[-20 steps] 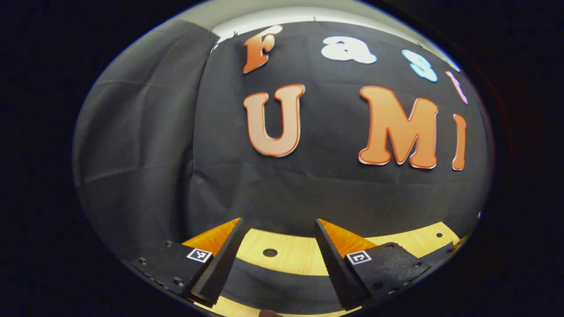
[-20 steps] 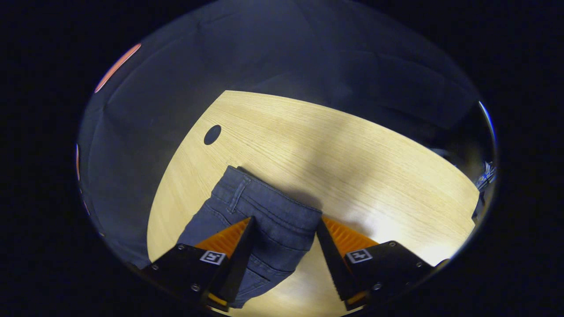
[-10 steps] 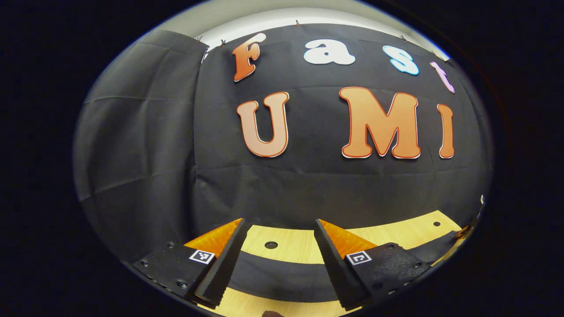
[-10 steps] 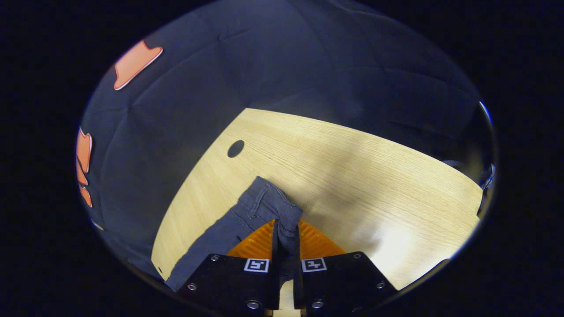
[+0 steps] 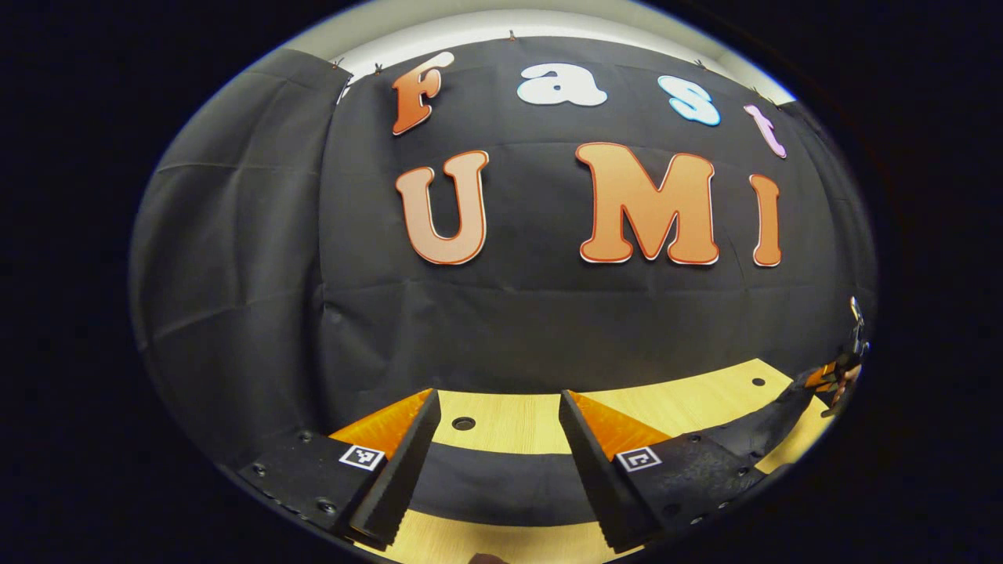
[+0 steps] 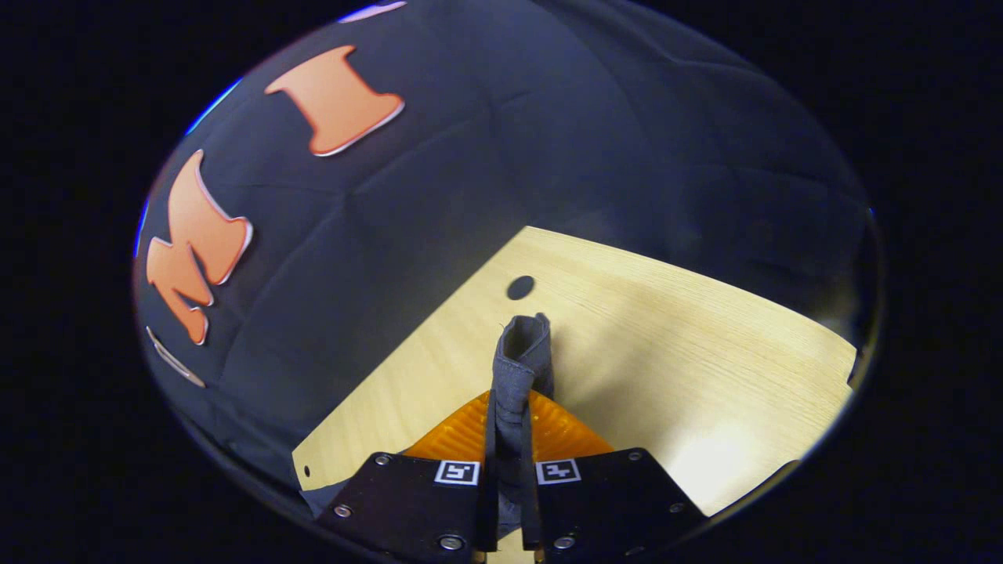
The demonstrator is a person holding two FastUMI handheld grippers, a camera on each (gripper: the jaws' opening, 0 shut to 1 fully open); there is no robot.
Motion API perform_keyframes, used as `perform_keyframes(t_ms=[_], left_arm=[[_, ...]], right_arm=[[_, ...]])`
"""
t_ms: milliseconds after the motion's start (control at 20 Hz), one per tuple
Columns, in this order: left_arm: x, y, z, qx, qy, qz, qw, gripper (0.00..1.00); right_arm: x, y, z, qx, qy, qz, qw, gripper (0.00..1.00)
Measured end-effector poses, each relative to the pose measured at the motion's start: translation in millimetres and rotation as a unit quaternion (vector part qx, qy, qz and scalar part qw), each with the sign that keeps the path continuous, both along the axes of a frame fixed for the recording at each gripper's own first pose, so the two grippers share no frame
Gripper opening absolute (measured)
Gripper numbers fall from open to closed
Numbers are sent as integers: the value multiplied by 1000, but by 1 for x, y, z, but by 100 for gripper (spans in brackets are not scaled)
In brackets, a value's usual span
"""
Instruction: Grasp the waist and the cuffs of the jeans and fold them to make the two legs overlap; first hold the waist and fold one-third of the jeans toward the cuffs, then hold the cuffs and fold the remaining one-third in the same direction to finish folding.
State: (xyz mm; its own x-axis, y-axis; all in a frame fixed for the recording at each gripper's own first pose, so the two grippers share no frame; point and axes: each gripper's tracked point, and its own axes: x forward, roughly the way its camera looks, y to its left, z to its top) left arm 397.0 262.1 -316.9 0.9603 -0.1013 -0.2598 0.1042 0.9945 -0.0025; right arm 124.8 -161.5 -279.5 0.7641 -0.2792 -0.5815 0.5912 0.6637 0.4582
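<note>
Dark blue jeans [image 5: 486, 486] lie as a dark band across the light wooden table [image 5: 517, 415], just under my left gripper [image 5: 495, 397]. That gripper is open, and nothing sits between its fingers. At the far right the denim rises toward the other gripper [image 5: 837, 377]. In the right gripper view, my right gripper [image 6: 513, 407] is shut on the jeans' waist [image 6: 521, 352]. A bunched fold of fabric sticks up beyond the fingertips, lifted off the table [image 6: 666, 337]. The rest of the jeans is hidden below this view.
The black cloth booth wall [image 5: 548, 329] stands right behind the table's far edge. A round hole [image 5: 464, 424] in the tabletop lies ahead of the left gripper, and another hole [image 6: 520, 287] lies just past the held waist. Bare wood stretches to the right [image 6: 744, 392].
My right gripper closed on the jeans' waist and raised it, bunching the flat fabric into a narrow fold. The left gripper stayed open and shifted only slightly.
</note>
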Motion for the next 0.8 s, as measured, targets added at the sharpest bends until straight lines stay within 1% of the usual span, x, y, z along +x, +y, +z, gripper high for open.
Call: perform_keyframes(t_ms=[200,350,550,800], left_arm=[[5,17,-1,-9,-5,-5,1000,91],[7,38,-9,-24,1,-4,1000,91],[9,59,-17,-40,3,2,999,91],[5,91,-27,-44,12,14,999,91]], right_arm=[[13,57,27,3,-21,27,999,12],[23,104,39,18,-32,62,997,12],[33,166,34,23,-21,105,994,12],[36,232,16,33,5,159,987,12]])
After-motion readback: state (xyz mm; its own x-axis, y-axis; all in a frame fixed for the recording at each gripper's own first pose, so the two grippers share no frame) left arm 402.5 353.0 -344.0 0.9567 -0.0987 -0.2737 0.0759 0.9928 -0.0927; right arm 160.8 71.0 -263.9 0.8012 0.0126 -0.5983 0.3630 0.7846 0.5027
